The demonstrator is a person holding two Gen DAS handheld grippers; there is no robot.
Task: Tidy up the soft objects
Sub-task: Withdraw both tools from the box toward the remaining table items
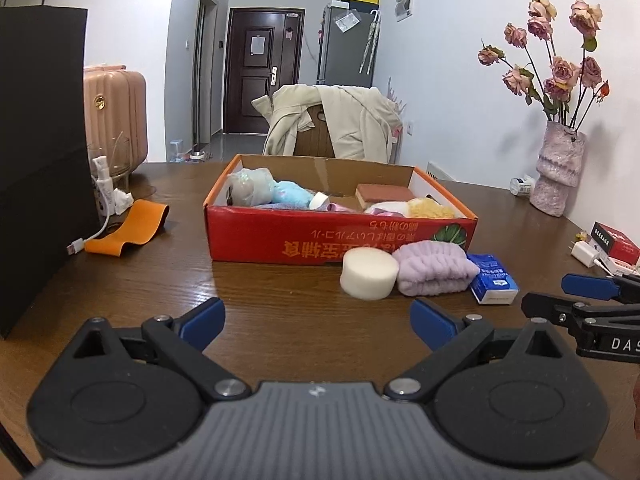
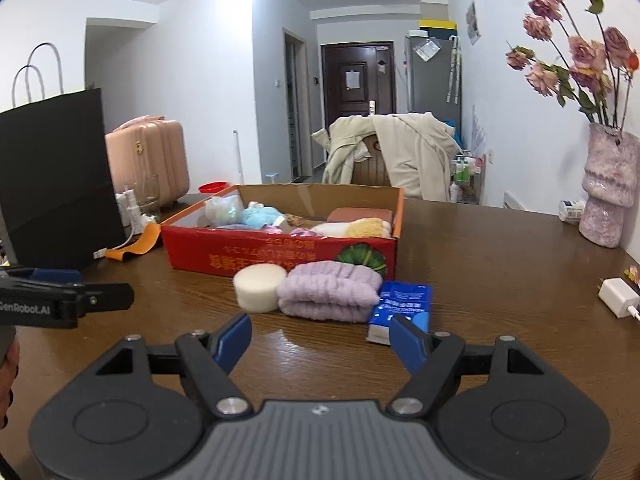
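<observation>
My left gripper (image 1: 316,322) hangs spread wide, holding nothing, back from the red box (image 1: 280,236); white sponge (image 1: 369,274), purple towel (image 1: 434,273) and tissue pack (image 1: 493,279) sit against its front. My right gripper (image 2: 322,340) gapes too, empty, just short of that towel (image 2: 330,292).

We see the right gripper (image 1: 596,296) only partly in the left wrist view, its body cut off by the frame's right edge. Likewise the left gripper (image 2: 86,290) runs off the left edge of the right wrist view. The near wall of the red cardboard box (image 1: 280,236) hides the lower parts of the soft items inside, and its upside-down print is too small to read. The blue packet (image 2: 402,304) is partly covered by a blue fingertip (image 2: 408,342); it may hold tissues.
</observation>
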